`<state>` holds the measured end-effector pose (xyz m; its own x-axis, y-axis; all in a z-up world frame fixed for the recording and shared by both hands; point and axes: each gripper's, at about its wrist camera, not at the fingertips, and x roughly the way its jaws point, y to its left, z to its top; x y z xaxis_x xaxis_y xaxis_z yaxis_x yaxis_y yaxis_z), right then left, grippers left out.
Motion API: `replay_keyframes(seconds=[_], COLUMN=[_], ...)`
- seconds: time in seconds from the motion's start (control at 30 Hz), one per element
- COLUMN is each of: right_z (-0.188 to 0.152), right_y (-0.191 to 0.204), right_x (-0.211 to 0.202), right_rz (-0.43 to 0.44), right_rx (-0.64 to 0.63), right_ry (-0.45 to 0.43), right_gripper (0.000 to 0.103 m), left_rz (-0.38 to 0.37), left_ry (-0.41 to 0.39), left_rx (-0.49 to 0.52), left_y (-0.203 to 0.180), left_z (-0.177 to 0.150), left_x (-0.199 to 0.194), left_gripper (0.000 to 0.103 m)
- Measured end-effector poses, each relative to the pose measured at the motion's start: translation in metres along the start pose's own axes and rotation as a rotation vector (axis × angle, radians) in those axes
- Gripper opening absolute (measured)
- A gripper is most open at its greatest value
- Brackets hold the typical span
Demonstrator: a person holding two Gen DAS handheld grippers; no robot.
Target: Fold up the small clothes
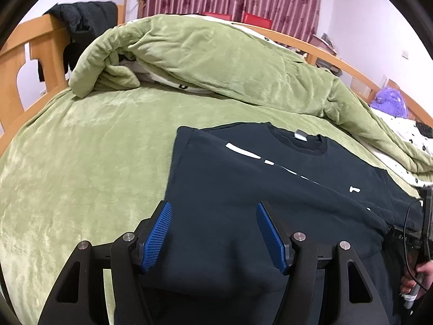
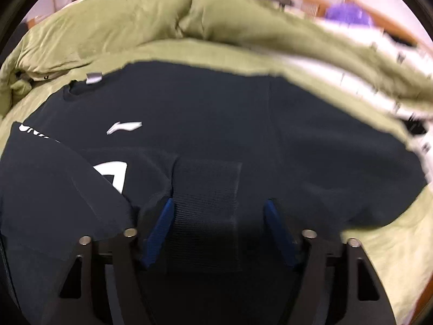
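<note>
A dark navy sweatshirt [image 1: 243, 178] with white print lies on the green bed, its left side folded over the chest. My left gripper [image 1: 213, 211] is open above the folded side, with nothing between its blue pads. In the right wrist view the sweatshirt [image 2: 205, 113] fills the middle, collar [image 2: 81, 86] at the upper left. My right gripper [image 2: 217, 211] is open, and a ribbed cuff [image 2: 205, 189] of the sleeve lies between its blue pads, not clamped. The right gripper's body shows at the right edge of the left wrist view [image 1: 422, 233].
A green plush blanket [image 1: 81, 176] covers the bed. A bunched green quilt [image 1: 216, 62] lies behind the sweatshirt. A wooden bed frame [image 1: 24, 62] with a black garment [image 1: 81, 19] is at the left. A purple plush toy [image 1: 389, 100] is at the right.
</note>
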<state>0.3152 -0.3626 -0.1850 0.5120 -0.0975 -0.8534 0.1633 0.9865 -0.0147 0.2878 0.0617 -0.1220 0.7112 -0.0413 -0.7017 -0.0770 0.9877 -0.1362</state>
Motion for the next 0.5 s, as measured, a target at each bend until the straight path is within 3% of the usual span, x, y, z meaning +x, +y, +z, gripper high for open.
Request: replay_keyframes(seconds=[0.07,0.1,0.13,0.37,0.43,0.5], right_z=[0.001,0.002,0.003,0.033,0.035,0.032], right_y=[0.004,0.008,0.011,-0.019,-0.028,-0.030], right_x=[0.002,0.002,0.000,-0.048,-0.044,-0.020], right_rz=[0.016,0.003,-0.010,0.096,0.076,0.052], right_rx=[-0.003,-0.026,-0.052,0.028,0.053,0.046], right_ry=[-0.018,-0.036,-0.059,-0.238,-0.229,-0.143], right_gripper=[0.042,0.021,0.011,0.008,0.008,0.009], left_rz=[0.005,0.009,0.014,-0.008,-0.020,-0.007], left_ry=[0.005,0.006,0.009,0.040,0.057,0.067], left_rx=[-0.036,-0.049,-0.070,-0.156,-0.149,-0.116], left_y=[0.009,0.013,0.018,0.034,0.030,0.023], left_z=[0.002,0.002,0.002,-0.002,-0.005,-0.008], left_x=[0.003,0.004,0.007,0.018,0.022,0.026], left_gripper=[0.063,0.063,0.063,0.063,0.063,0.063])
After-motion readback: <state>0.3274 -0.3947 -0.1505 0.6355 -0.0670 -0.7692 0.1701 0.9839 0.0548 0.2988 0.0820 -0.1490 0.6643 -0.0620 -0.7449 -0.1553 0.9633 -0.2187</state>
